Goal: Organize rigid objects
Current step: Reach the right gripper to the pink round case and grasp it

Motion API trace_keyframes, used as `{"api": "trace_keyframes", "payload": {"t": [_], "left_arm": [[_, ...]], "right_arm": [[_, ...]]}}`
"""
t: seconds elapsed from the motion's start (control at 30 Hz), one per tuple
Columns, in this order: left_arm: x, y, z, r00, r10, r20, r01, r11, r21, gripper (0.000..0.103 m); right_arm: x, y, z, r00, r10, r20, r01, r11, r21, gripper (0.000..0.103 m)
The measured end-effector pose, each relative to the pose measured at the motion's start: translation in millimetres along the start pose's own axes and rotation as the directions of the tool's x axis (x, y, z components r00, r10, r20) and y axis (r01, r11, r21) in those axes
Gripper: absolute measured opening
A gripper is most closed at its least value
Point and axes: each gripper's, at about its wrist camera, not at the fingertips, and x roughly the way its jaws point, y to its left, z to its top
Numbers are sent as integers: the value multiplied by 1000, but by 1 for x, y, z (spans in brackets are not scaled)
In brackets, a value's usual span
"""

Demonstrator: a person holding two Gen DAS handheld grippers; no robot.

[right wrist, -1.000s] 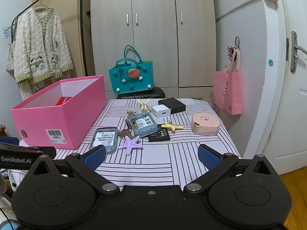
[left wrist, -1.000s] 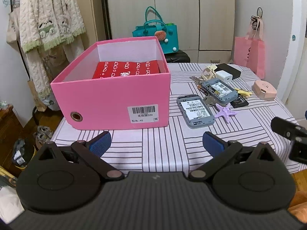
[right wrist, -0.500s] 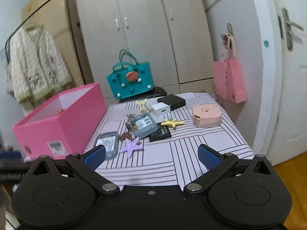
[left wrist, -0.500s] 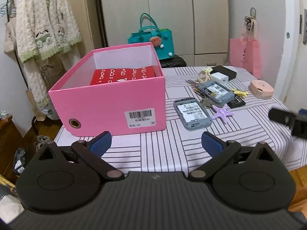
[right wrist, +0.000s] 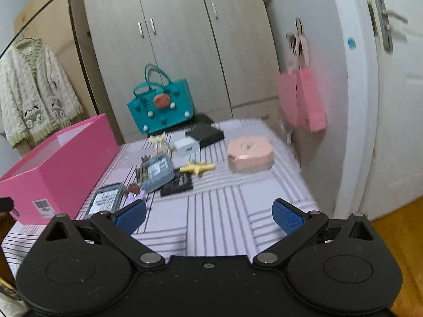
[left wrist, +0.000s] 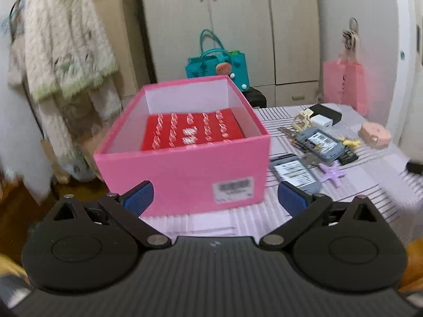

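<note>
A pink box (left wrist: 185, 174) stands at the table's left with a red packet (left wrist: 190, 130) inside; it also shows in the right wrist view (right wrist: 63, 169). Right of it lie small objects: two grey devices (left wrist: 296, 171) (right wrist: 158, 173), a purple starfish (left wrist: 333, 175), a yellow starfish (right wrist: 197, 167), a black calculator (right wrist: 177, 185), a white charger (right wrist: 187, 146), a black box (right wrist: 205, 134) and a pink case (right wrist: 249, 153). My left gripper (left wrist: 215, 198) is open and empty in front of the box. My right gripper (right wrist: 208, 215) is open and empty above the table's near right part.
The striped tablecloth (right wrist: 224, 211) covers the table. A teal bag (right wrist: 161, 109) stands behind it by the wardrobe. A pink bag (right wrist: 304, 100) hangs at the right wall. A cardigan (left wrist: 58, 60) hangs at the left. A door (right wrist: 396, 105) is at the right.
My left gripper has risen and swung left, closer over the pink box. My right gripper has moved forward over the table towards the small objects. Both stay open.
</note>
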Motion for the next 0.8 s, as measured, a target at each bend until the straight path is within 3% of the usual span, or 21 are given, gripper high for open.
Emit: {"api": "trace_keyframes", "payload": {"t": [0.1,0.2,0.37,0.4,0.5,0.6,0.7,0.77,0.8], "left_arm": [[5,10,-1,998,57,-16,-55,995,89,100],[7,27,10,998,18,-59,-12,995,100,97],[11,56,48,999,-8,-36,13,991,131,97],[19,61,56,999,9,-39,-4,990,144,97],[57,74,71,988,149,-48,-137,969,204,95],[96,97,86,976,141,-168,-112,979,169,79],[126,124,99,950,52,-307,-32,997,71,62],[143,136,103,933,19,-361,-9,1000,29,55],[151,140,103,922,-8,-386,15,1000,14,46]], "right_arm": [[3,-4,2,1000,13,24,-13,1000,-13,103],[13,-12,6,999,30,27,-29,999,-19,103],[30,-25,23,995,23,101,-15,997,-79,103],[36,-28,27,995,17,97,-9,997,-83,103],[59,-36,41,999,40,37,-35,990,-135,101],[86,-46,53,999,-27,-18,24,984,-177,100],[104,-56,64,996,-1,-87,-11,990,-143,96],[112,-57,69,992,0,-127,-18,990,-140,96],[116,-56,69,989,0,-149,-22,989,-149,96]]}}
